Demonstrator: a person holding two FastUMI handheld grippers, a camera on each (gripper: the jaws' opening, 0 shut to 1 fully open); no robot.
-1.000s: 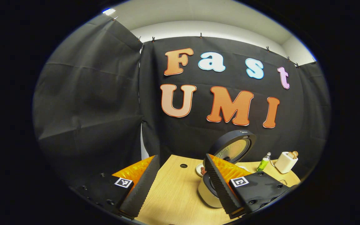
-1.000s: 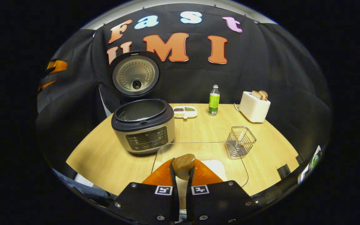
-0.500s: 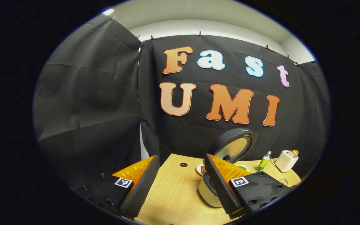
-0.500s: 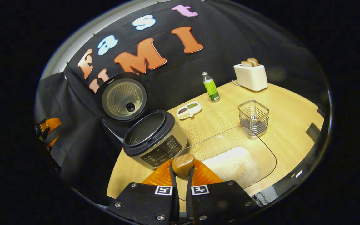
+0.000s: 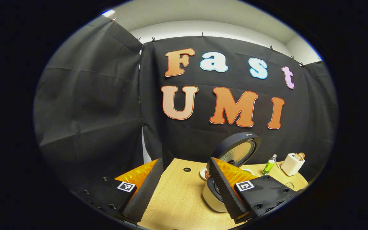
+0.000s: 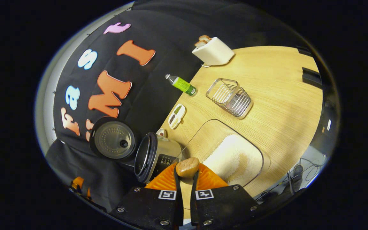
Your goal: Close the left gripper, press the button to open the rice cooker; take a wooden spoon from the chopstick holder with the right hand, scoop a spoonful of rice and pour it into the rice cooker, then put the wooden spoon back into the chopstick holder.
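Rice point(image 6: 235, 158) lies as a white heap inside a clear glass tray point(image 6: 260, 159) near the front edge of the bench point(image 6: 283, 95) in the right gripper view, which is strongly rolled to one side. The right tool point(image 6: 186, 179) is clenched on the wooden spoon point(image 6: 187, 166): both fingers press on it, and its rounded wooden end pokes up between them, over the tray's near edge. Whether the bowl of the spoon carries any rice cannot be told, since it is hidden below the fingers.

Just beside the tray stands the rice cooker point(image 6: 157, 156), its lid point(image 6: 113, 140) swung fully back so that the metal inner face with its centre knob shows. The inside of the pot is seen too edge-on to tell what it holds. Behind the tray, farther toward the back of the bench, is the wire chopstick holder point(image 6: 230, 97); nothing is seen standing in it. A small divided dish point(image 6: 176, 115) with dark and green grains sits between cooker and holder, near the back edge, with a green bottle point(image 6: 181, 84) beyond it and a white toaster point(image 6: 212, 51) with two bread slices at the far corner.

In the left gripper view the left tool point(image 5: 185, 187) hangs released, fingers well apart, above the bench's left end. Past its right finger point(image 5: 225, 191) the open cooker shows again.
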